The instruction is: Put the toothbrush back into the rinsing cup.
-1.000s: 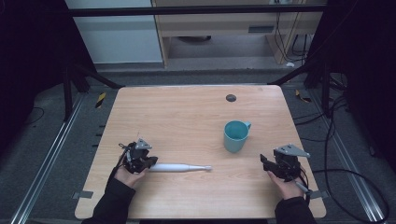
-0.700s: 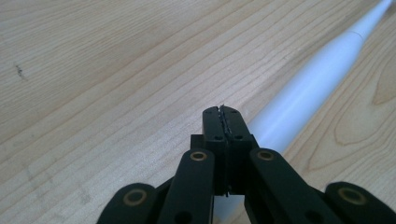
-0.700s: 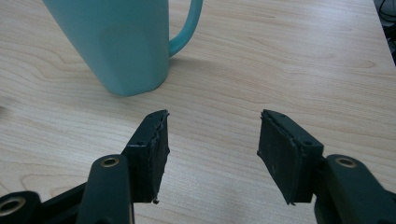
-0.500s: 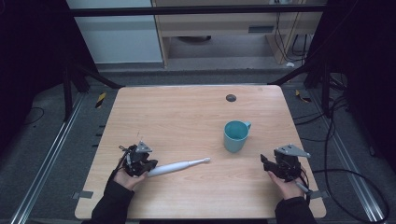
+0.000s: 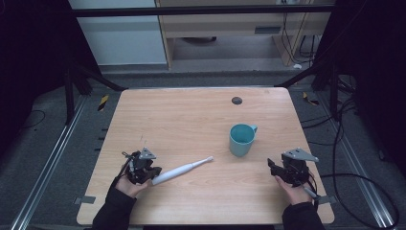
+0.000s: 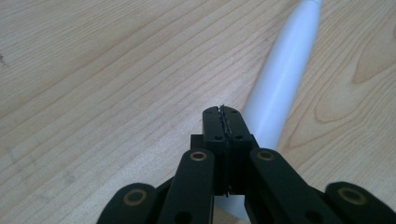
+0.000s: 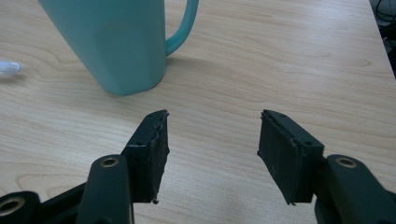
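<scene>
A white electric toothbrush (image 5: pixel 182 168) lies at a slant on the wooden table (image 5: pixel 182 115), with its head pointing toward a teal cup (image 5: pixel 242 140). My left gripper (image 5: pixel 151 172) sits at the handle end, near the front left. In the left gripper view its jaws (image 6: pixel 223 114) are pressed together with nothing between them, and the toothbrush handle (image 6: pixel 280 88) runs just beside and beneath them. My right gripper (image 5: pixel 273 166) rests at the front right, open and empty (image 7: pixel 212 140). The cup (image 7: pixel 112 42) stands upright ahead of it, and the brush head (image 7: pixel 9 67) peeks in at the left.
A small dark round hole (image 5: pixel 236 100) marks the table's far side. Metal frame rails and cables run along the floor on both sides of the table. The person's sleeves come in over the front edge.
The toothbrush has swung from lying level to a slant, its head moving away toward the cup. The left gripper shifted slightly at the handle end. The right gripper kept still.
</scene>
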The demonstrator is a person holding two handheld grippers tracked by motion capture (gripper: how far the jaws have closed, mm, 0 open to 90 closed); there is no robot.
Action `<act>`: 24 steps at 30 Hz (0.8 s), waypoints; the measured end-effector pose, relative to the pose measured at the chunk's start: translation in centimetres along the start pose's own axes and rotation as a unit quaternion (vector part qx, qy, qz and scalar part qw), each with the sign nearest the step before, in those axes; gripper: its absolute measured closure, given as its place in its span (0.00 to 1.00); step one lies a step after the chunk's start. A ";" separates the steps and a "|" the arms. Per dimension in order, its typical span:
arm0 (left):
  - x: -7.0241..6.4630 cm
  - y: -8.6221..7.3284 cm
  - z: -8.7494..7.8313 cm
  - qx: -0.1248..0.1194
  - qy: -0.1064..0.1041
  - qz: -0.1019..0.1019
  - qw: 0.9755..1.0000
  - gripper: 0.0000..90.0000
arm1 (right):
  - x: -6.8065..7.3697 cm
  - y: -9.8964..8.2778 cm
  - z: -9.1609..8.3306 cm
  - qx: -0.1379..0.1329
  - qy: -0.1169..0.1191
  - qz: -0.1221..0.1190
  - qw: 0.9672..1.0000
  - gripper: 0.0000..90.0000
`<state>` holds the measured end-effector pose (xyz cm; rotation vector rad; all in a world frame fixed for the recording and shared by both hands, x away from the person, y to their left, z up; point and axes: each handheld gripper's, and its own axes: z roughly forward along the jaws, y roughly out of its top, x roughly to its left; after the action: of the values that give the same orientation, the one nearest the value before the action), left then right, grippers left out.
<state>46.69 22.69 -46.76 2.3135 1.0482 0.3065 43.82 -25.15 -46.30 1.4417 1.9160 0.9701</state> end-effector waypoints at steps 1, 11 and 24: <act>-0.1 0.0 0.0 0.001 -0.001 -0.001 1.000 1.00 | 0.0 0.0 0.0 0.000 0.000 -0.001 1.000 0.47; -0.5 -0.3 -0.2 0.004 -0.006 0.004 1.000 1.00 | -0.2 0.0 0.0 -0.002 -0.003 0.002 1.000 0.46; -0.6 -0.3 -0.2 0.009 -0.008 0.004 1.000 1.00 | -0.3 -0.1 0.0 -0.002 -0.004 0.003 1.000 0.46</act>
<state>46.03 22.51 -46.75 2.3323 1.0387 0.2822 43.83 -25.47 -46.34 1.4469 1.9048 0.9685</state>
